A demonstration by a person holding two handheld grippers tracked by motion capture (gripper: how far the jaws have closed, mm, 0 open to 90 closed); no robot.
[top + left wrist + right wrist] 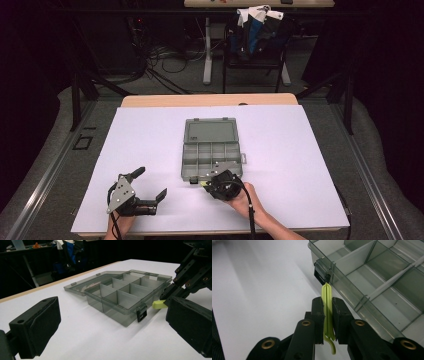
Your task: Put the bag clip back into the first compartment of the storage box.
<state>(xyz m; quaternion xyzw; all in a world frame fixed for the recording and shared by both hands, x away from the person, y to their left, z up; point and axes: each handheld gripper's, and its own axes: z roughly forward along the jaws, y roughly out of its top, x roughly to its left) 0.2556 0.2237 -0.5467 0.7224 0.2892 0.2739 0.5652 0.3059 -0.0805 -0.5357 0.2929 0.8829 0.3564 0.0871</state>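
A smoky grey compartment box (212, 161) lies open in the middle of the white table, its lid (210, 131) folded back flat. My right gripper (210, 184) sits at the box's near edge, shut on a thin yellow-green plastic clip (326, 291). The clip's tip points at the black latch (321, 275) on the box's front wall. From the left gripper view, the clip (158, 304) pokes out of the right gripper (168, 297) just beside the latch (141, 312). My left gripper (150, 184) rests to the left of the box, with its jaws wide apart and nothing between the pads (37, 327).
The box's compartments (384, 267) look empty. A white sheet (150, 135) covers the table, with a wooden edge (210, 100) showing at the far side. Beyond the table stand a chair draped with clothes (255, 30) and cables on the floor (165, 60).
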